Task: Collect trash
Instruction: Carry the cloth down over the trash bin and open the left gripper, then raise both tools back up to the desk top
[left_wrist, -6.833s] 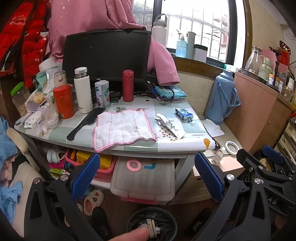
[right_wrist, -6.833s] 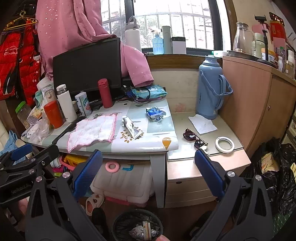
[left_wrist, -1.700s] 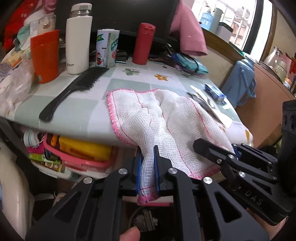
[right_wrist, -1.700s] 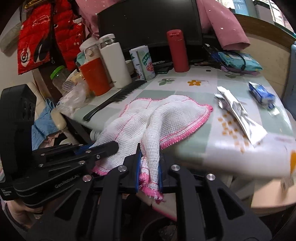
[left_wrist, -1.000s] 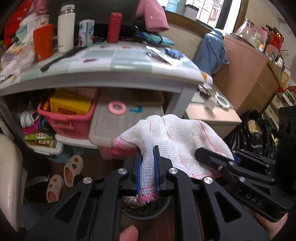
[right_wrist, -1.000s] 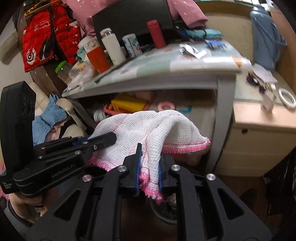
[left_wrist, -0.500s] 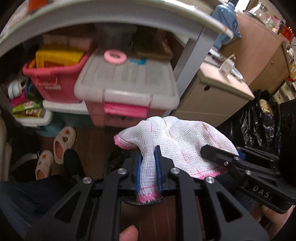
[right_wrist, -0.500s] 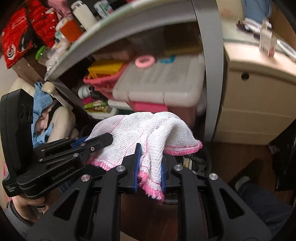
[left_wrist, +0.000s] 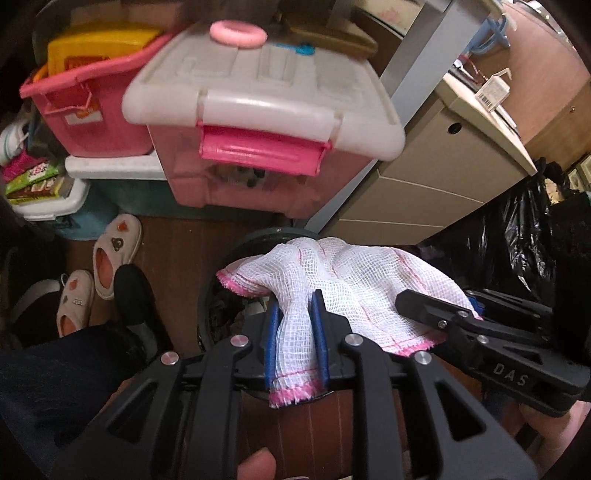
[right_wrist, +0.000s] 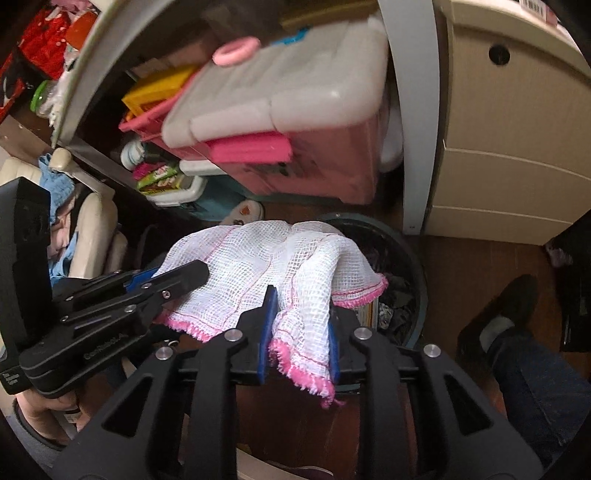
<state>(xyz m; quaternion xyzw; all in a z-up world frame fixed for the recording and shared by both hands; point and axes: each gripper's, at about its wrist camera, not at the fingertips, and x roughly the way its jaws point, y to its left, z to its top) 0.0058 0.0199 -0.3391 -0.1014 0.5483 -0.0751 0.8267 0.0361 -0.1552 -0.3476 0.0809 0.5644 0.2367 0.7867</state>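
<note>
Under desk, over bin (left_wrist: 236, 254): cloth (left_wrist: 343, 280) btwn both hand-held grippers, jaws just opening.

Both cams ride the handheld grippers, looking steeply down along their jaws, close above the floor under the desk. The left one sees the right gripper (left_wrist: 436, 306) at its right edge, and vice versa. Both share the white-lidded pink bin (left_wrist: 258, 110), the cloth (right_wrist: 266, 266) and the trash can (right_wrist: 406, 258).

White mesh cloth (left_wrist: 354, 280), pink-edged; pink storage box (left_wrist: 258, 173); seemingly black bin (right_wrist: 410, 258).
</note>
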